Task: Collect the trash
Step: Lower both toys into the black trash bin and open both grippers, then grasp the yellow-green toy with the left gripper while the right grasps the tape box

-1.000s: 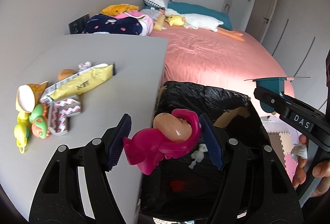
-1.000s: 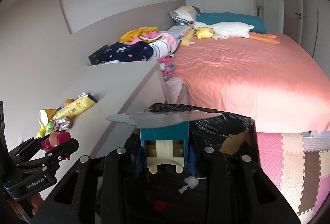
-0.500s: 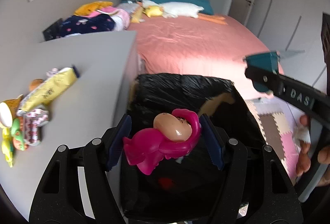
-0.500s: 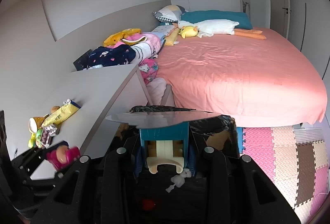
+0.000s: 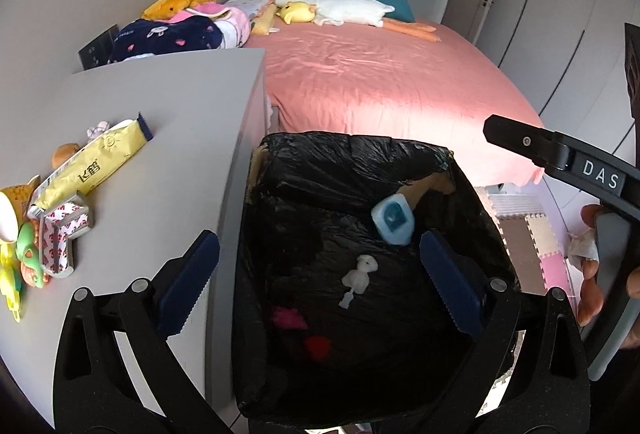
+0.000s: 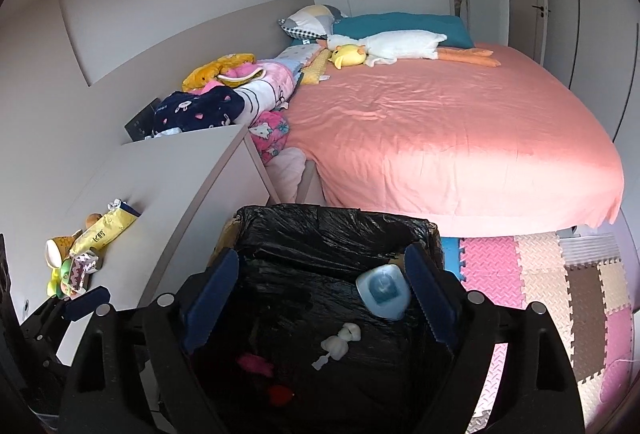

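Blue-padded jaws are spread wide and empty on both the left gripper [image 5: 318, 278] and the right gripper [image 6: 318, 298], each held above the black-lined bin [image 5: 352, 154]. Inside the bin a blue-and-white plastic piece [image 5: 393, 224], a small white scrap [image 5: 358, 276] and a pink toy [image 5: 289, 317] are seen. A drop step is judged complete. More litter, a yellow wrapper [image 5: 94, 164] and a patterned packet [image 5: 62, 232], is left on the tabletop [image 5: 180, 122] beside the bin; a reach leftward is called for next.
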